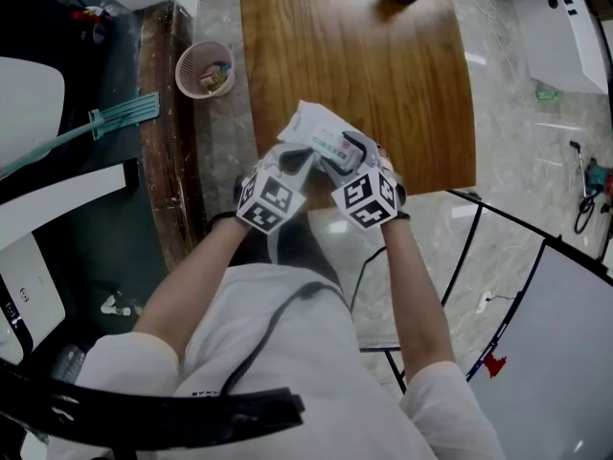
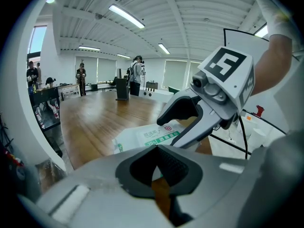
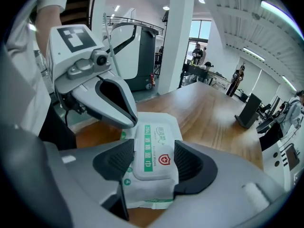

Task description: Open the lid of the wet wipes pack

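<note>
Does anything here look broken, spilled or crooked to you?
Nothing spilled or broken. The wet wipes pack lies at an angle over the wooden table's near edge. One end is pinched by the left gripper, and its lid, still shut, sits between the right gripper's jaws. Its soft wrapper looks creased.

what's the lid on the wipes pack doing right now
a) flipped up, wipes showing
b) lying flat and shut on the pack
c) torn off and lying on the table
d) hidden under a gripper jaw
b: in the right gripper view the lid lies flat and shut on the wet wipes pack, in plain sight between the parted jaws of the right gripper.
</note>
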A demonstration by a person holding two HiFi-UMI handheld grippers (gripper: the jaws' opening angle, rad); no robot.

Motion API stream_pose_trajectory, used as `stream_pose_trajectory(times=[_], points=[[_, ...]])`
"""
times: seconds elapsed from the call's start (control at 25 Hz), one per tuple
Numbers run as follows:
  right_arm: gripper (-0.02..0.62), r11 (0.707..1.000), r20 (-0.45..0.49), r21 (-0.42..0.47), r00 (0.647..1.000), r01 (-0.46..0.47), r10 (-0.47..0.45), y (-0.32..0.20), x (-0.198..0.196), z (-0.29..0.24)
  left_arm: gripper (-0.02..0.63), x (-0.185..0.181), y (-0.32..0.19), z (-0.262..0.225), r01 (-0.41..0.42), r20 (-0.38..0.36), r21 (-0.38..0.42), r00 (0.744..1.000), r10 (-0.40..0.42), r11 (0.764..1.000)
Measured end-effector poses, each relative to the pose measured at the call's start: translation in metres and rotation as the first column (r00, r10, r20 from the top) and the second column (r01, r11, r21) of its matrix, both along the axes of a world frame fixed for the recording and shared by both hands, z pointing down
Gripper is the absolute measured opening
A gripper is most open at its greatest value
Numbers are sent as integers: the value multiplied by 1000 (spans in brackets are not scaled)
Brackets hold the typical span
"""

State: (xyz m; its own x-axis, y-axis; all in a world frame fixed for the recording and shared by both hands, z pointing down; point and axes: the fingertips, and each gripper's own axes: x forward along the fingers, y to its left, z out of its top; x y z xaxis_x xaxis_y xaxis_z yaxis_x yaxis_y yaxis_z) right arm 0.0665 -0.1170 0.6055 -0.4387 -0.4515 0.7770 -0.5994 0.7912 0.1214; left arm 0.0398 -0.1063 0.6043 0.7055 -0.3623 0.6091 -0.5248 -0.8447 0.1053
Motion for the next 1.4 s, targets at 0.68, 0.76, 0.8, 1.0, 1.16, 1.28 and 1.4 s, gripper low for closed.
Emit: stream_pose_trajectory(times=[0.68, 0.76, 0.8, 1.0, 1.16, 1.28, 1.4], points=[[264, 990, 105, -135, 993, -38, 52, -4, 4, 0, 6, 7, 6, 15, -34, 39, -28, 999, 35, 999], [264, 988, 116, -149, 992, -35, 53, -4, 4, 0, 6, 7, 5, 16, -38, 41, -25, 998, 39, 999], [264, 987, 121, -155, 991, -34, 53, -5, 4, 0, 5, 7, 5, 16, -40, 43, -23, 998, 41, 999], [264, 982, 142, -188, 988, -29, 56, -5, 4, -1, 6, 7, 6, 17, -46, 46, -25, 998, 47, 999], [264, 977, 159, -211, 986, -25, 59, -5, 5, -2, 6, 7, 5, 17, -48, 46, -23, 998, 49, 999], [264, 975, 162, -220, 985, -24, 61, -5, 6, 1, 6, 7, 5, 18, -50, 43, -20, 998, 51, 999], [264, 972, 175, -235, 983, -22, 64, -5, 7, 1, 6, 7, 5, 18, -52, 42, -23, 998, 53, 998]])
